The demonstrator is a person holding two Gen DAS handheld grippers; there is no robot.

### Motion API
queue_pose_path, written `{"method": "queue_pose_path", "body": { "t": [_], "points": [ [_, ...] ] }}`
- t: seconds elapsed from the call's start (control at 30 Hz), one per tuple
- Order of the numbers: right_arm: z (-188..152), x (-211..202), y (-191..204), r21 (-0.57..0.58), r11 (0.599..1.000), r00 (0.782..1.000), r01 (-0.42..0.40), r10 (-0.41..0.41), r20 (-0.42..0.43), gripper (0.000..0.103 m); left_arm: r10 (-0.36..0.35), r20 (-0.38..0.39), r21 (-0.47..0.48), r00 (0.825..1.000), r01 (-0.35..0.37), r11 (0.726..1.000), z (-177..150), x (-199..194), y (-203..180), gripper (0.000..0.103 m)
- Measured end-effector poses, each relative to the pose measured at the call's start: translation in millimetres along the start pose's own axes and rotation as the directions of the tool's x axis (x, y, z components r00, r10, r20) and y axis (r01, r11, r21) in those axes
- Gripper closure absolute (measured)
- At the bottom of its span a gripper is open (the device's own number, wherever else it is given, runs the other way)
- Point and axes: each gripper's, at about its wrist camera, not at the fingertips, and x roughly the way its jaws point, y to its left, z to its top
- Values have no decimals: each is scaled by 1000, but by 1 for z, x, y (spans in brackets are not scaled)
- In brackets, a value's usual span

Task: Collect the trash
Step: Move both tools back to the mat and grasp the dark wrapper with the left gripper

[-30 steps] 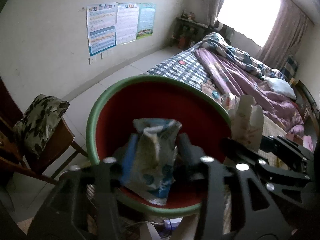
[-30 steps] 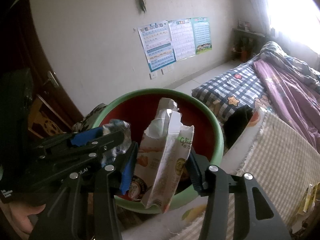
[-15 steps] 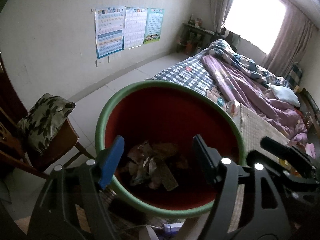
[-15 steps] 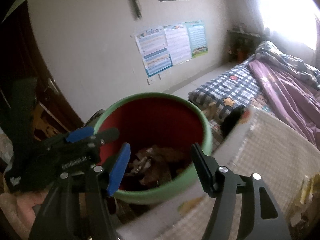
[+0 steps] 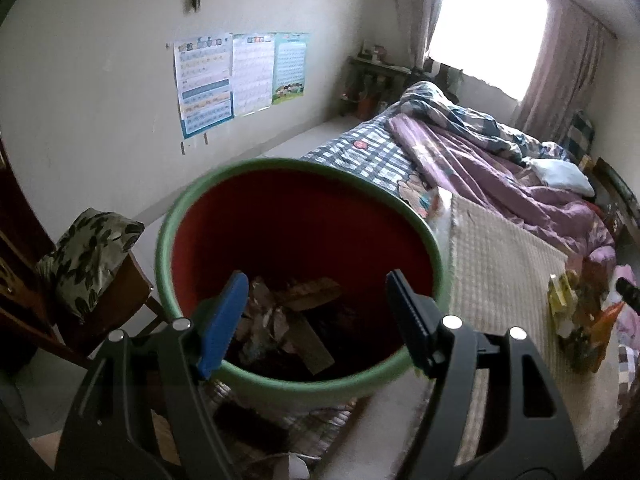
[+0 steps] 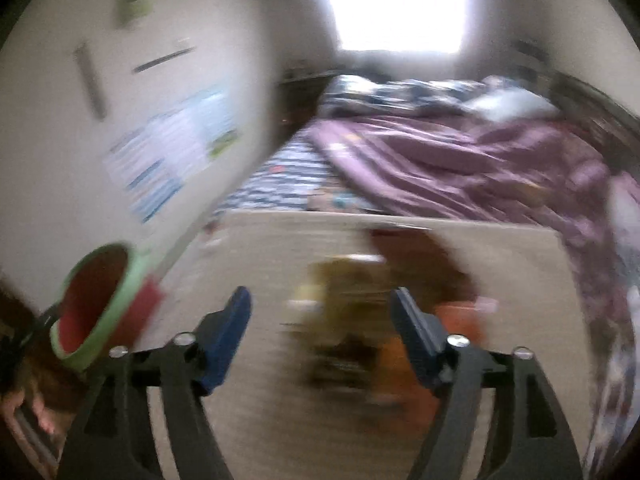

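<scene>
1. Now the left tool (image 5: 316, 320) hangs over the bin (image 5: 432, 256), its blue-padded jaws spread wide with nothing between them.
2. Straight ahead of and below that tool, the bin shows a green rim and a red inside; scraps (image 5: 288, 320) of paper and wrappers lie at its bottom, seen between the jaws.
3. Left of the left tool stands a wooden chair (image 5: 132, 288) with a leaf-print cushion (image 5: 88, 252) on it.
4. Right of the left tool, a beige mat (image 5: 504, 272) covers the near end of the bed (image 5: 480, 168), and a small pile of yellow and orange trash (image 5: 576, 320) sits on it at the far right.
5. Ahead on the wall beyond the bin hang three posters (image 5: 240, 80).
6. Likewise the right tool (image 6: 322, 328) is wide open and holds nothing; this view is badly blurred.
7. Just ahead of the right tool, between and beyond its jaws, lies the trash (image 6: 360, 300) on the mat (image 6: 260, 248): yellow, orange and dark shapes, too smeared to name singly.
8. Far to the right tool's left, the bin (image 6: 120, 304) appears at the edge of the frame, well apart from the pile.
</scene>
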Motion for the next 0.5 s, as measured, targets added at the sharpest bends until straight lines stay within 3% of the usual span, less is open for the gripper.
{"method": "queue_pose_path", "body": {
  "t": [0.13,0.33,0.4,0.5],
  "points": [
    [-10,5,-54,138,990,997,34,-24,-75,28,-15,-14,34,1000,16,999,-11,-3,-21,35],
    [-29,32,-73,214,977,979,-6,49,-198,28,-81,-16,98,997,82,992,-24,-17,-57,32],
    [-31,24,-73,222,975,978,-24,69,-196,28,-101,-25,119,995,104,987,-29,-20,-69,31],
    [-22,-12,-68,185,978,985,-96,120,-122,28,-162,-69,133,984,170,976,-33,-17,-94,31]
  ]
}}
